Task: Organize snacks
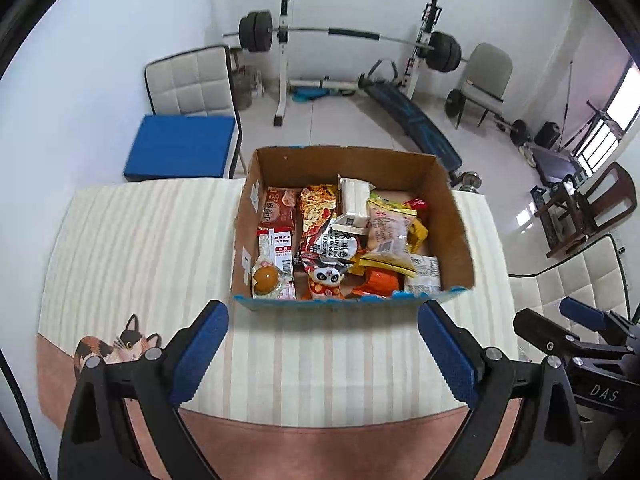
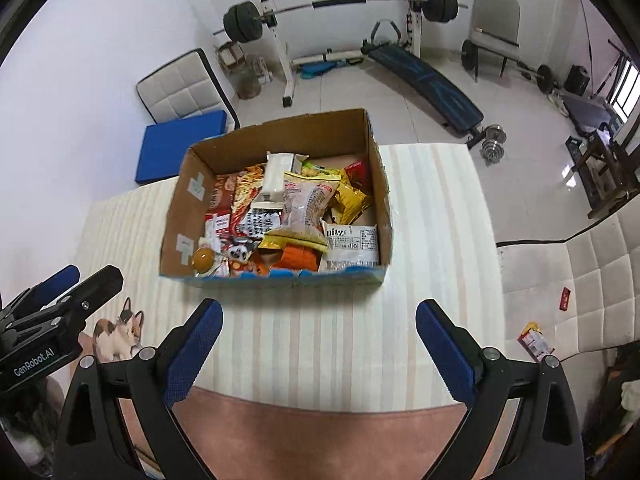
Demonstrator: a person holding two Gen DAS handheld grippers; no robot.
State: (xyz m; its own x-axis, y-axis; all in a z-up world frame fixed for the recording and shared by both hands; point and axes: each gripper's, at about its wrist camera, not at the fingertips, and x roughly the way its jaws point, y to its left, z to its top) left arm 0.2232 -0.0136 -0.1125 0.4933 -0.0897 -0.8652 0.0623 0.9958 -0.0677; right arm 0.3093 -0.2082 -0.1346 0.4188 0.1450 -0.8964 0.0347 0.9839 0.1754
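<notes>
An open cardboard box (image 1: 456,216) stands on the striped tablecloth and holds several snack packets, among them a pink bread bag (image 1: 386,228), a panda packet (image 1: 327,278) and a white packet (image 2: 352,244). The box also shows in the right wrist view (image 2: 382,184). My left gripper (image 1: 322,352) is open and empty above the table, short of the box's near edge. My right gripper (image 2: 319,350) is open and empty, also short of the box. Each gripper shows at the side of the other's view.
The table (image 1: 140,240) has a cream striped cloth with a pink border and a cat print (image 1: 120,346). A white chair (image 2: 580,280) to the right carries two small snack packets (image 2: 534,340). Behind are a chair with a blue cushion (image 1: 180,148) and a barbell rack (image 1: 284,40).
</notes>
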